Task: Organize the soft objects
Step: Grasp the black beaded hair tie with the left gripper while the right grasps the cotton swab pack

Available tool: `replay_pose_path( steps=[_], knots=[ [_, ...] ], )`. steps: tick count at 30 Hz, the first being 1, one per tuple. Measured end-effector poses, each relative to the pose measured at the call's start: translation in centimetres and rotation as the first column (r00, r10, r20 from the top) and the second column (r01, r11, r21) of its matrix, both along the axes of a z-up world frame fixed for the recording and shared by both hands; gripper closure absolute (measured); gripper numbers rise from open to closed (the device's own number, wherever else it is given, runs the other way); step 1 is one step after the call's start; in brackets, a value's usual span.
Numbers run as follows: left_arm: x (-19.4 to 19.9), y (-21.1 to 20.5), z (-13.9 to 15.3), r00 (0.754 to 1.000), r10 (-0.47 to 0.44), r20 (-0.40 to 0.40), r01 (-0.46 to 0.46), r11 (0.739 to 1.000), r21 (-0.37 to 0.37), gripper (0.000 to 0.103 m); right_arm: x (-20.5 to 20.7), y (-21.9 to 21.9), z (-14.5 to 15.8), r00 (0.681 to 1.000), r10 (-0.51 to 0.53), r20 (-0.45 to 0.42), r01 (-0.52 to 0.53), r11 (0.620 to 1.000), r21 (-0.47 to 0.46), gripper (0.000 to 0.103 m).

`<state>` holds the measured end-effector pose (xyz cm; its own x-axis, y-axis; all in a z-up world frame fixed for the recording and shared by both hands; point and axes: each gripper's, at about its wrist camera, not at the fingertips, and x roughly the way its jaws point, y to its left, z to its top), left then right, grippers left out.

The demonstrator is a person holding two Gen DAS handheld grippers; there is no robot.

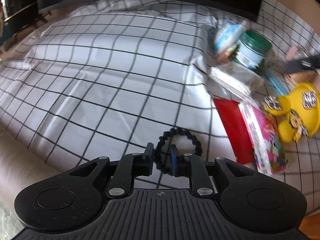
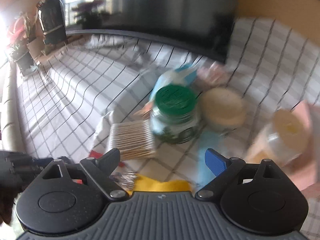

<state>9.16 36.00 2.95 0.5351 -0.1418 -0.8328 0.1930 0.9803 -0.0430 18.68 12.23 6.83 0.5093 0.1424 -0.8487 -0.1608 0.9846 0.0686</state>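
Observation:
My left gripper (image 1: 162,156) is shut on a black hair scrunchie (image 1: 192,140); the loop hangs around the right finger, just above the white checked bedsheet (image 1: 90,70). A yellow soft toy (image 1: 296,110) lies at the right in the left wrist view and shows just below my right gripper (image 2: 163,158) as a yellow patch (image 2: 162,184). The right gripper is open and empty, above a blue cloth (image 2: 208,140). The views are blurred.
A green-lidded jar (image 2: 174,108), a pack of cotton swabs (image 2: 132,138), a round beige tub (image 2: 222,108) and a blue-white packet (image 2: 176,74) lie in a cluster. A red card (image 1: 234,128) and a pink booklet (image 1: 264,138) lie beside the toy.

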Motion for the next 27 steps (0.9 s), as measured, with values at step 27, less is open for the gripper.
replay_pose_path(
  steps=[27],
  knots=[
    [0.6,-0.2,0.7,0.999,0.007,0.041,-0.006,0.999,-0.04,0.094,1.9,5.6,-0.3,0.98,0.171,-0.103,-0.177,0.983,-0.052,0.031]
  ],
)
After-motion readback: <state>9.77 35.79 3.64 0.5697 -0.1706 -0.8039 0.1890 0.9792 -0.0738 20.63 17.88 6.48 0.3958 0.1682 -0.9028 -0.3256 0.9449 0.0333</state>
